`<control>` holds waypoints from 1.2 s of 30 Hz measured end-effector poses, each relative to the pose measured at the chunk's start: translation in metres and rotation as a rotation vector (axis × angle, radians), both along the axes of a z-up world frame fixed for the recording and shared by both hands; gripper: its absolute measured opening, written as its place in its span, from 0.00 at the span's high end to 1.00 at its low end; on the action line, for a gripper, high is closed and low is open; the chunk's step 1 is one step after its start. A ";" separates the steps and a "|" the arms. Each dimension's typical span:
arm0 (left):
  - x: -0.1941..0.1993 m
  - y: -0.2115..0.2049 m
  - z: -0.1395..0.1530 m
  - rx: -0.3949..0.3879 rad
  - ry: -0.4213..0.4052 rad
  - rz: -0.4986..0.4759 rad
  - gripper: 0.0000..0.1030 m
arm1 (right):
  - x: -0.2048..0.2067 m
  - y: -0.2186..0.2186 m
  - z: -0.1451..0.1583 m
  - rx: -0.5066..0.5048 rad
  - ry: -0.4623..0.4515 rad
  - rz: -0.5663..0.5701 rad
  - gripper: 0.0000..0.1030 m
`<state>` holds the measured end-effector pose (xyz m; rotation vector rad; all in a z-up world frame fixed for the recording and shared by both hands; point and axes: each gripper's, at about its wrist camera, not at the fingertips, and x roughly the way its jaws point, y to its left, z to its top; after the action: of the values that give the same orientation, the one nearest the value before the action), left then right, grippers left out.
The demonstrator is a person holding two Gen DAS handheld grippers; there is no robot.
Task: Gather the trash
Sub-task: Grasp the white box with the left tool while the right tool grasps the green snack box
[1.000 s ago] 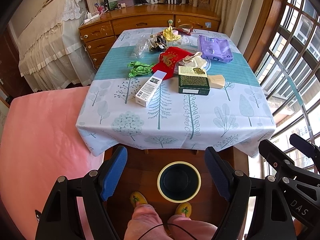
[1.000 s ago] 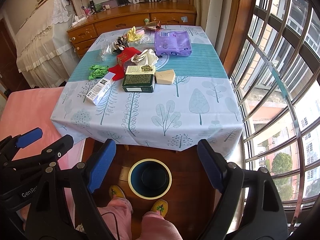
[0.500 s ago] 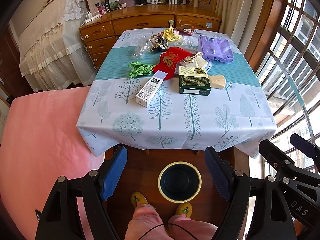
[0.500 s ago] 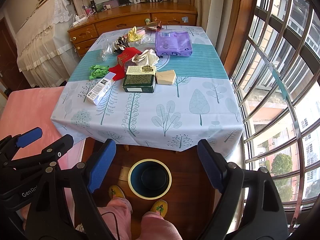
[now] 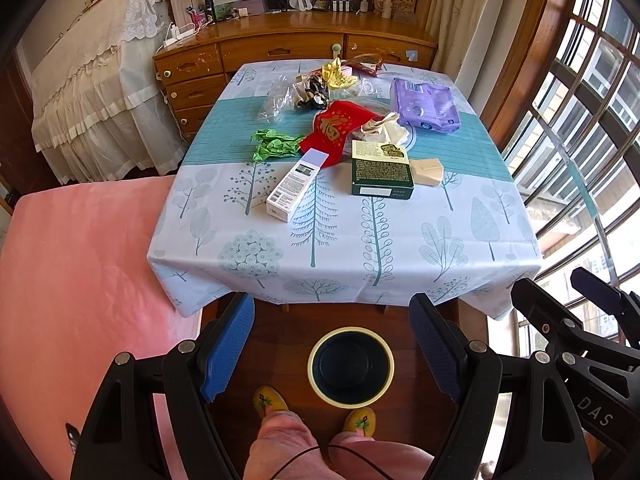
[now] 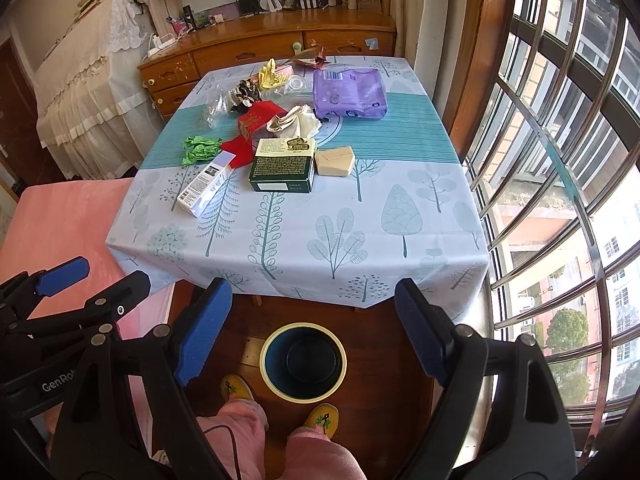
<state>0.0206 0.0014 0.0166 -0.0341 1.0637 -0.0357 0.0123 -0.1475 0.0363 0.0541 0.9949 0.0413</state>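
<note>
Bright daylight from the window (image 6: 560, 160); sharp, fisheye-warped edges.

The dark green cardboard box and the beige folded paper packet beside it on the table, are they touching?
Touching. In the right wrist view the dark green cardboard box meets the beige folded paper packet edge to edge, no tablecloth visible between.

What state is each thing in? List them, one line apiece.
Left gripper: open, empty.
Right gripper: open, empty.
Trash bin: upright on the floor, looks empty.
White box: lying flat on the table.
Dark green box: lying flat, closed.
Green paper: crumpled.
Purple pack: lying flat.
Dresser drawers: shut.
</note>
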 end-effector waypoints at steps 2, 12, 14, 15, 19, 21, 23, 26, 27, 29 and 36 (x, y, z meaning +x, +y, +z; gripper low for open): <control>0.003 0.005 0.007 -0.012 -0.007 0.016 0.21 | 0.002 0.000 0.005 0.007 -0.012 0.003 0.20; 0.036 0.044 0.034 0.025 -0.051 0.091 0.21 | 0.034 -0.001 0.027 0.034 -0.083 0.042 0.20; 0.048 0.051 0.036 0.022 -0.040 0.080 0.21 | 0.048 0.001 0.028 0.032 -0.088 0.042 0.20; 0.055 0.056 0.036 0.013 -0.031 0.072 0.21 | 0.056 0.001 0.028 0.035 -0.088 0.041 0.20; 0.089 0.070 0.030 -0.017 -0.010 0.052 0.21 | 0.088 0.007 0.024 0.042 -0.075 0.023 0.20; 0.109 0.075 0.020 -0.015 0.012 0.031 0.21 | 0.104 0.010 0.020 0.045 -0.062 0.006 0.20; 0.135 0.075 0.004 -0.027 0.064 -0.010 0.21 | 0.121 0.014 0.014 0.044 -0.049 -0.015 0.20; 0.170 0.077 -0.024 -0.054 0.147 -0.051 0.21 | 0.146 0.017 0.001 0.060 -0.008 -0.046 0.20; 0.181 0.076 -0.034 -0.055 0.166 -0.060 0.21 | 0.156 0.019 -0.006 0.065 0.012 -0.058 0.20; 0.202 0.076 -0.054 -0.052 0.198 -0.083 0.21 | 0.172 0.023 -0.019 0.067 0.046 -0.080 0.20; 0.259 0.064 -0.123 -0.001 0.303 -0.154 0.21 | 0.221 0.033 -0.073 0.104 0.151 -0.160 0.20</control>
<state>0.2795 0.0654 -0.1066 0.0434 1.3673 -0.1750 0.2335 -0.1140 -0.0364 0.2351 1.1358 -0.0589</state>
